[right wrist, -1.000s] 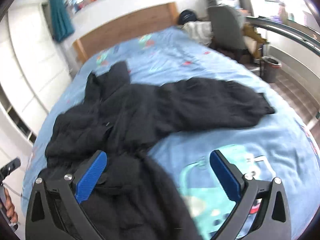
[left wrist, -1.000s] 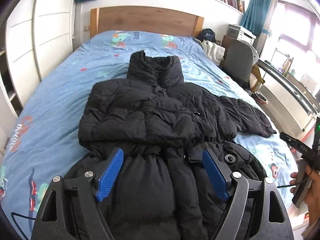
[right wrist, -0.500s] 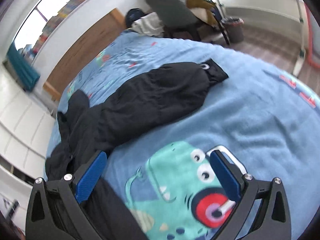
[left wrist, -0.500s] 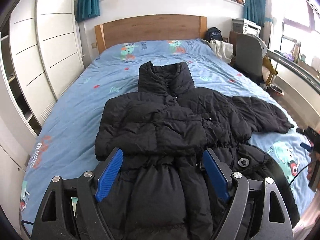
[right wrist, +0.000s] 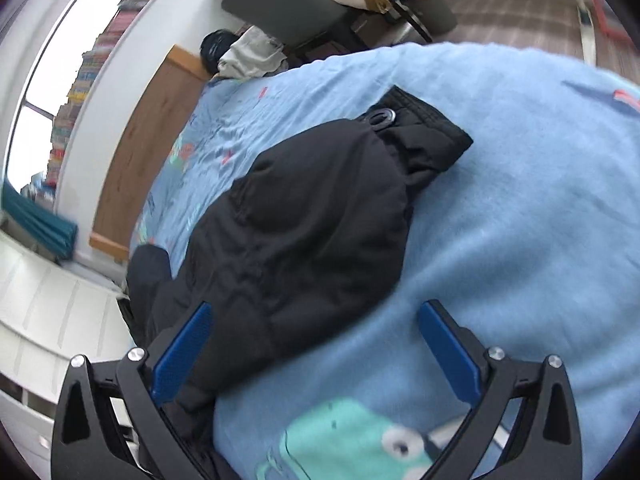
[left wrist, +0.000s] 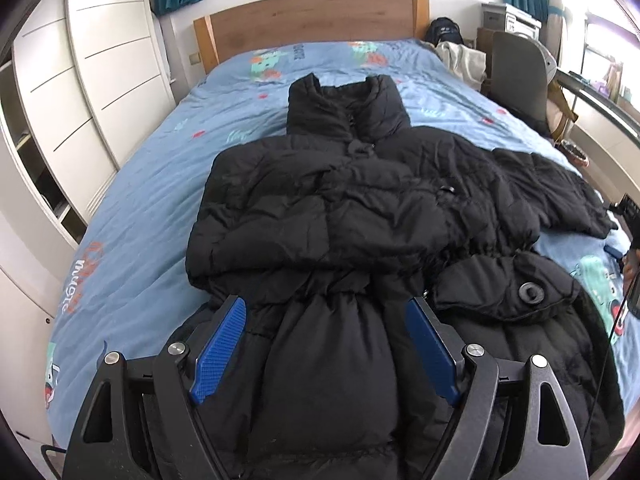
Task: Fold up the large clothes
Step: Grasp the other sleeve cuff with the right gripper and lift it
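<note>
1. A black puffer jacket (left wrist: 344,216) is laid front up on the bed (left wrist: 152,184). Its collar is turned to the wooden headboard (left wrist: 312,20) and its hem is near the foot edge of the bed.
2. One sleeve is already folded across the chest. The other sleeve (right wrist: 312,216) is spread out toward the edge of the bed where the desk chair (left wrist: 516,64) stands.
3. The left gripper (left wrist: 326,354) is held open above the lower part of the jacket. Nothing is pressed between its blue pads (left wrist: 218,350).
4. The right gripper (right wrist: 316,362) is also open and empty. One pad is over the upper part of the spread sleeve, the other is over the bare blue sheet.
5. Compared with the earlier frames, the right gripper has been rolled strongly and brought down and nearer to the sleeve. The cuff (right wrist: 416,128) with its round snap is now seen much closer.
6. In the left view the change is smaller: the gripper has been lowered a little toward the jacket, and the jacket fills more of the picture. The jacket itself does not appear to have been moved.
7. From this it is judged that the second sleeve is being approached, so that it can be grasped and folded over the chest like the first. No contact with the cloth can be confirmed yet.
</note>
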`<state>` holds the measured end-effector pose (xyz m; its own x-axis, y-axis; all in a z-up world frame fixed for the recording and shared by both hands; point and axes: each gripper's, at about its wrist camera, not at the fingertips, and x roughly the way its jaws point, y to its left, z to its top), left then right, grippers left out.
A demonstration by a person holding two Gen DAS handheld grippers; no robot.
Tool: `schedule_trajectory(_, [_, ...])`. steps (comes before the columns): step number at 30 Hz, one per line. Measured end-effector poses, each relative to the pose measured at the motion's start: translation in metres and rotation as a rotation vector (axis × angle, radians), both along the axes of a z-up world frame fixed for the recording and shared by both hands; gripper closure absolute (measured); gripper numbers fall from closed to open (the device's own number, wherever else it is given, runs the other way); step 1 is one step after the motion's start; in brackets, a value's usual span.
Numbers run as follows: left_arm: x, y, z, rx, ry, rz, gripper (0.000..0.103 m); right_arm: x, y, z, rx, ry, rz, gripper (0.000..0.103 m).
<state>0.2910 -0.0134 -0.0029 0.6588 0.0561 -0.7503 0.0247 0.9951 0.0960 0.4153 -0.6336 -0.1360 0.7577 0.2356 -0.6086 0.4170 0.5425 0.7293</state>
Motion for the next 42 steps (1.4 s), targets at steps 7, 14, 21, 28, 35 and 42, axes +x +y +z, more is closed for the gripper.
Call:
schedule_trajectory(7, [0.004, 0.005, -0.01, 0.022, 0.024, 0.003, 0.022, 0.019, -0.018, -0.016, 0.079, -0.073, -0.084, 0.01])
schedule_trajectory(14, [0.005, 0.005, -0.017, 0.043, 0.037, -0.011, 0.022, 0.031, -0.028, -0.027, 0.14, -0.121, -0.132, 0.031])
schedule_trajectory(21, [0.005, 0.01, -0.02, 0.021, 0.045, 0.006, 0.022, 0.051, -0.027, -0.03, 0.157, -0.115, -0.13, 0.062])
schedule_trajectory(28, [0.002, 0.017, -0.019, 0.009, 0.041, 0.022, 0.022, 0.056, -0.02, -0.006, 0.093, -0.162, -0.115, 0.088])
schedule_trajectory(35, [-0.005, 0.025, -0.015, -0.018, 0.03, 0.035, 0.022, 0.063, 0.002, 0.064, -0.044, -0.255, -0.03, 0.09])
schedule_trajectory(42, [-0.018, 0.038, 0.0, -0.06, -0.007, 0.051, 0.022, 0.063, 0.057, 0.147, -0.198, -0.369, 0.128, 0.09])
